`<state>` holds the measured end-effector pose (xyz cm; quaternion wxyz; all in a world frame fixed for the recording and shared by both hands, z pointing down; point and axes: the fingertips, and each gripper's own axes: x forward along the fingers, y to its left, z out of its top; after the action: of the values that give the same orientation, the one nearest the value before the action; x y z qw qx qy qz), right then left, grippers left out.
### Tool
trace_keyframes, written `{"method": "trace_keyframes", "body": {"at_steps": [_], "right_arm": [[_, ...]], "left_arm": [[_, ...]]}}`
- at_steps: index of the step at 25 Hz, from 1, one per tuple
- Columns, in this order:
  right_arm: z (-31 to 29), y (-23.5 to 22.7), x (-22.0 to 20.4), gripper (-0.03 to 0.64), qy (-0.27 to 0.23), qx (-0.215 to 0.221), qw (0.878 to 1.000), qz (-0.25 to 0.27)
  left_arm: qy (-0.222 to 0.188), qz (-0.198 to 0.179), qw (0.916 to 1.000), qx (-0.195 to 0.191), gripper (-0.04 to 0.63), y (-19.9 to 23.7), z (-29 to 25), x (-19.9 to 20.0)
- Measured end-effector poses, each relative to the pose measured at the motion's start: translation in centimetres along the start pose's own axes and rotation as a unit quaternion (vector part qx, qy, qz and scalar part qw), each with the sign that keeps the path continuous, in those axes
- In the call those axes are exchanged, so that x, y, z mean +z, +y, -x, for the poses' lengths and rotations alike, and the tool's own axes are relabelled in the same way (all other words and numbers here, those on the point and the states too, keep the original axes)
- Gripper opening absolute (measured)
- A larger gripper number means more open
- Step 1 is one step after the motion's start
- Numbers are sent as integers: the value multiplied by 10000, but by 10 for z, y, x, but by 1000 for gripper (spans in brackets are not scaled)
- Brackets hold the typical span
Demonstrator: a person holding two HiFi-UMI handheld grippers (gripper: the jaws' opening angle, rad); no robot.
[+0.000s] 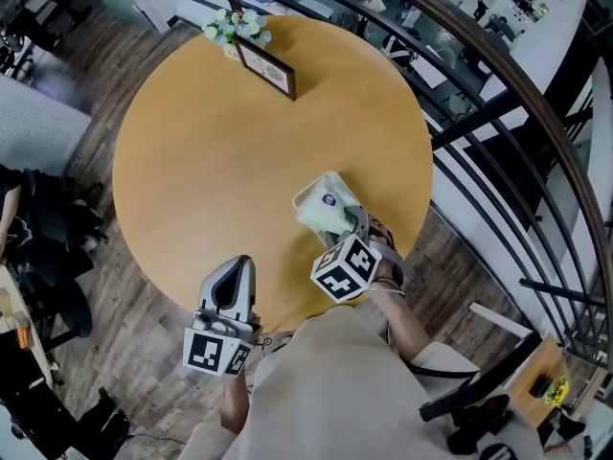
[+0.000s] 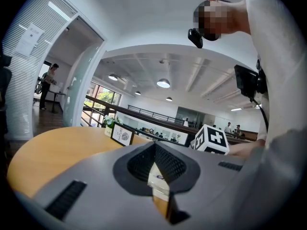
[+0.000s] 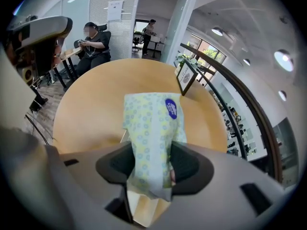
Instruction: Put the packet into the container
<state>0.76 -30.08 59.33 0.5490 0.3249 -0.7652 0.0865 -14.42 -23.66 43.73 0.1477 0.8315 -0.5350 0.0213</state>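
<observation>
My right gripper (image 1: 353, 226) is shut on a pale green patterned packet (image 1: 326, 215) with a blue sticker. It holds the packet over a white container (image 1: 305, 196) near the table's right front edge. In the right gripper view the packet (image 3: 151, 133) stands upright between the pads of that gripper (image 3: 149, 166), and a bit of the white container (image 3: 123, 137) shows beside it. Whether the packet touches the container's floor is hidden. My left gripper (image 1: 233, 276) hangs at the table's front edge, jaws together and empty. Seen from its own camera, the left gripper (image 2: 154, 169) points towards the container.
The round wooden table (image 1: 211, 161) carries a framed sign (image 1: 266, 68) and a small flower pot (image 1: 235, 27) at its far edge. A dark curved railing (image 1: 498, 113) runs close on the right. A person (image 3: 93, 44) sits at a desk beyond the table.
</observation>
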Motion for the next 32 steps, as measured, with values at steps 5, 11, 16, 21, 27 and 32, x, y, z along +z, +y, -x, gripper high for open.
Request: {"method": "trace_keyframes", "body": {"at_steps": [5, 11, 16, 21, 27, 32], "right_arm": [[-15, 3, -3, 219, 333, 55, 9994, 10], [-22, -1, -2, 219, 548, 12, 9985, 31], [-38, 14, -7, 218, 806, 482, 9952, -291], [-58, 21, -37, 206, 1095, 396, 9932, -50], [-64, 20, -29, 207, 1031, 520, 9929, -279], [-66, 21, -29, 207, 967, 505, 9939, -164]], "left_arm": [[-6, 27, 10000, 2, 6, 1, -1, -1], [-11, 54, 10000, 49, 6, 5, 4, -1], [-27, 84, 10000, 23, 5, 6, 4, -3], [-65, 25, 10000, -3, 6, 3, 1, 4], [-10, 24, 10000, 67, 5, 7, 8, 1], [-29, 10, 10000, 54, 5, 6, 7, 3]]}}
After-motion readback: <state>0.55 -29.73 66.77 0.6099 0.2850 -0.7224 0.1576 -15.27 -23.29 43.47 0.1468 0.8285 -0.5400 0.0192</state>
